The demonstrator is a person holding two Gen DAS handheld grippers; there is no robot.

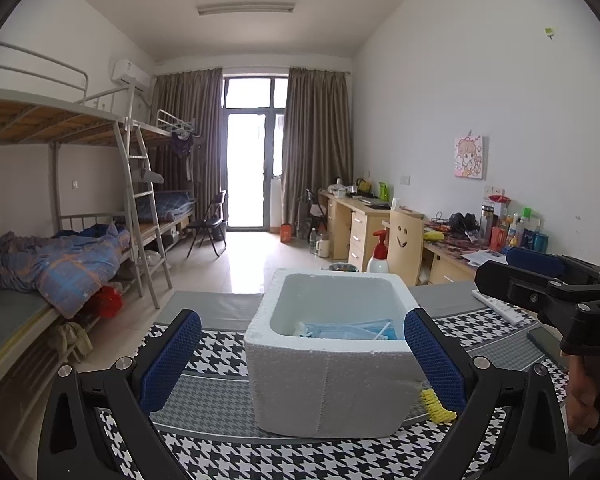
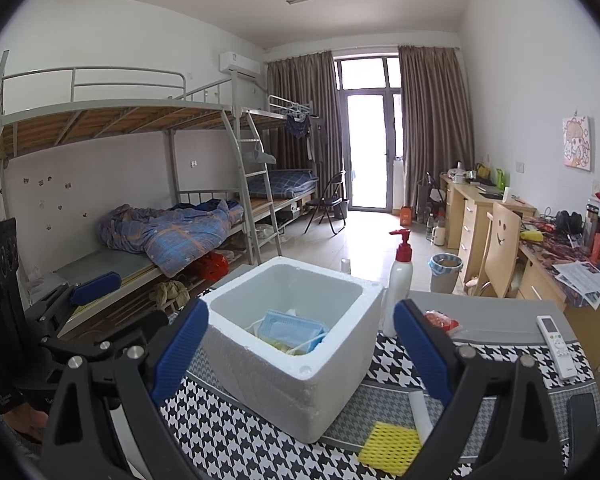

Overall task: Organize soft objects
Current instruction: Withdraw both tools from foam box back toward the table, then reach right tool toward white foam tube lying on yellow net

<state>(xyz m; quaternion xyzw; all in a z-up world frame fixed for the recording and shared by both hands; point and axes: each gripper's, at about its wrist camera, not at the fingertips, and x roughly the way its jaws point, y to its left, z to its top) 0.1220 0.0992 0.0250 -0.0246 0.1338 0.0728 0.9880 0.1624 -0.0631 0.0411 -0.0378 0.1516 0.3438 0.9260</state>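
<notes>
A white foam box (image 1: pixel 320 384) (image 2: pixel 296 384) stands on a houndstooth cloth (image 1: pixel 220 460) (image 2: pixel 236 444). Blue face masks (image 1: pixel 340 330) (image 2: pixel 290 330) lie inside it. A yellow foam net sleeve (image 2: pixel 390 446) (image 1: pixel 436 404) lies on the cloth by the box's near right corner, with a white tube (image 2: pixel 420 412) beside it. My left gripper (image 1: pixel 304 360) is open and empty, its blue pads astride the box. My right gripper (image 2: pixel 300 356) is open and empty, also astride the box. The right gripper also shows at the right edge of the left wrist view (image 1: pixel 540 280).
A white pump bottle with a red top (image 2: pixel 400 280) (image 1: pixel 378 256) stands behind the box. A red packet (image 2: pixel 442 320), a white remote (image 2: pixel 556 346) (image 1: pixel 500 308) and a dark phone (image 2: pixel 586 412) lie on the table's right. Bunk beds stand left, desks right.
</notes>
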